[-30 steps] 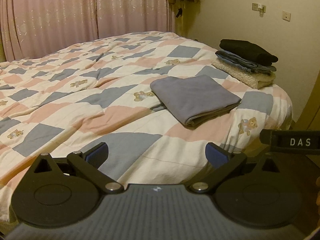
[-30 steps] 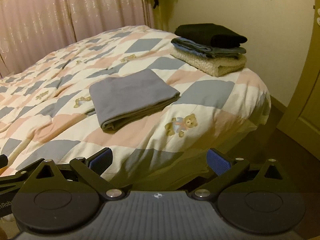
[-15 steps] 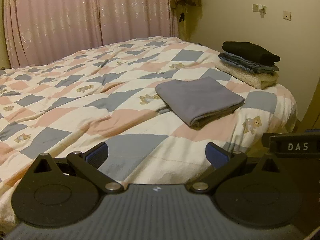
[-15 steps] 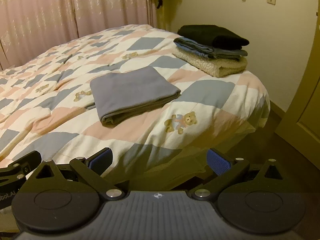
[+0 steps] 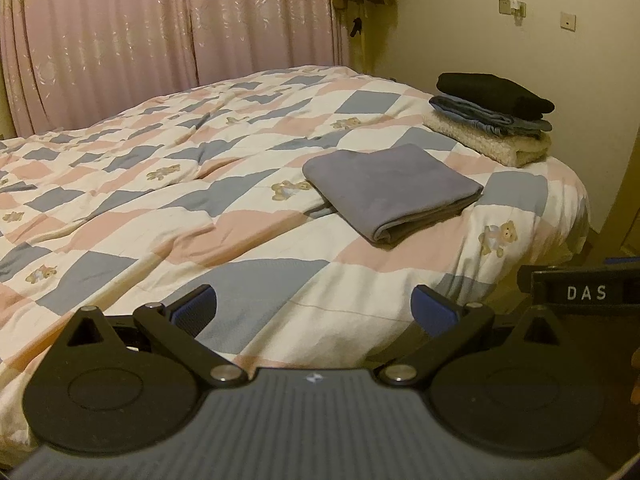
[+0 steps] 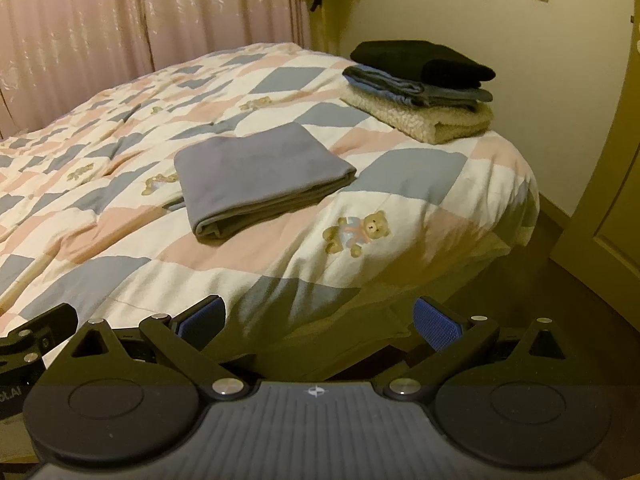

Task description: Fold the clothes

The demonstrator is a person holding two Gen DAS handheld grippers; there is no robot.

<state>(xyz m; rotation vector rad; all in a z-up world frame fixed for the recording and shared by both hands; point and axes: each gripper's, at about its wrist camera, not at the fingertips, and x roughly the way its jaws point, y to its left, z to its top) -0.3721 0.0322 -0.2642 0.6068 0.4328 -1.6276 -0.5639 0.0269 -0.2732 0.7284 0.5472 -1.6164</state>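
A grey folded garment (image 5: 390, 190) (image 6: 260, 178) lies flat on the checked bedspread (image 5: 180, 208) (image 6: 420, 172) near the bed's right corner. Behind it a stack of folded clothes (image 5: 492, 116) (image 6: 420, 88) holds a black piece on top, a blue one in the middle and a cream fleece below. My left gripper (image 5: 316, 308) is open and empty, hovering short of the bed's front edge. My right gripper (image 6: 320, 318) is open too, with nothing between its blue pads, over the bed's hanging edge.
Pink curtains (image 5: 160, 40) hang behind the bed. A cream wall (image 6: 540, 40) with switches runs along the right side, and a wooden door (image 6: 604, 208) stands at the far right. Dark floor (image 6: 520, 280) shows between bed and door. The right gripper's body (image 5: 584, 290) shows at right in the left view.
Both grippers have drawn back and risen a little, so the bed and the folded garment sit slightly lower and farther in view. Neither gripper has changed its opening.
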